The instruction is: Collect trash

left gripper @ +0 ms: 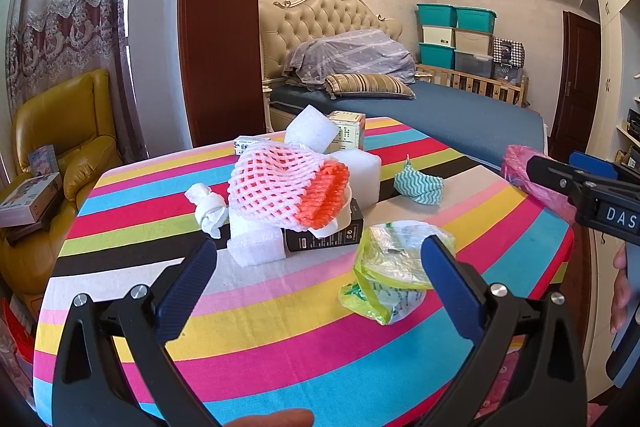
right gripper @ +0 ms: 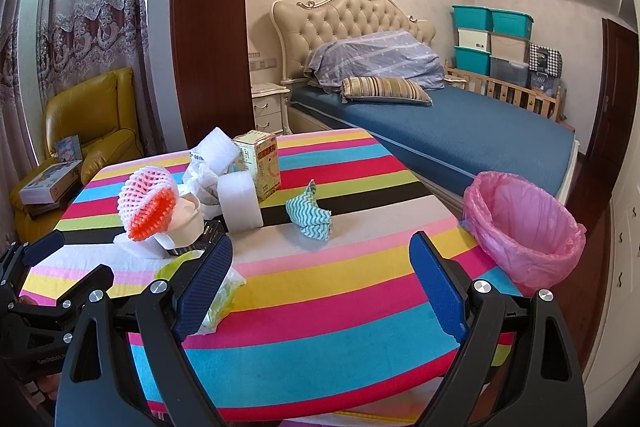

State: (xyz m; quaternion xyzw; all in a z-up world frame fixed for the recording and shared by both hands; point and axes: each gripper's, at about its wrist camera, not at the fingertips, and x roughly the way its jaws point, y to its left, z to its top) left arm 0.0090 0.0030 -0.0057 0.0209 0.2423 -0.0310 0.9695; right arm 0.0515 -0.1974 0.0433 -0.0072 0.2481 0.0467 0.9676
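Observation:
Trash lies heaped on the striped tablecloth: a pink and orange foam fruit net, white foam blocks, a crumpled tissue, a black box, a yellow carton, a teal zigzag cloth and a crumpled green-yellow plastic bag. My left gripper is open, its right finger just in front of the plastic bag. My right gripper is open above the table's middle, holding nothing. A bin with a pink liner stands at the table's right edge.
A yellow armchair with boxes stands to the left. Behind the table is a bed with stacked storage bins beyond it. A person's fingertip shows at the bottom of the left wrist view.

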